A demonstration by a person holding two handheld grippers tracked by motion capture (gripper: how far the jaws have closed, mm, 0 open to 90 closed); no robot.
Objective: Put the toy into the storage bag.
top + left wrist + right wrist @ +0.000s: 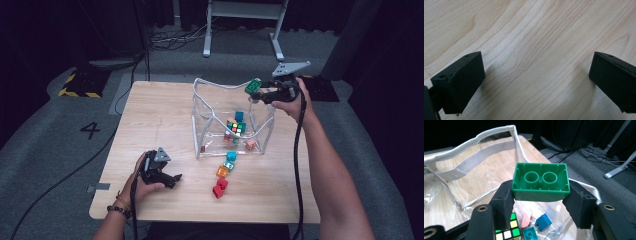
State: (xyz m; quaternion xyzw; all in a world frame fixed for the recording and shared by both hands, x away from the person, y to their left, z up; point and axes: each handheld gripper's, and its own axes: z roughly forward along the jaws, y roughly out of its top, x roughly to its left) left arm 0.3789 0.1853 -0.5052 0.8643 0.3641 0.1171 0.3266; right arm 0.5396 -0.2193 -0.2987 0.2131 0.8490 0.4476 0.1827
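Black pads of the right claw clamp one green two-stud building brick by its short ends, hollow underside facing the camera, above the far right rim of the clear plastic bag. Below it inside the bag lie one puzzle cube, two teal bricks and one pink piece. On the table in front of the bag, a row of small bricks runs toward the near edge: one teal, one teal-and-white, one orange, and red ones whose number I cannot tell. Wide bare wood lies left of the bag. There the left claw rests released over the table, nothing between its jaws.
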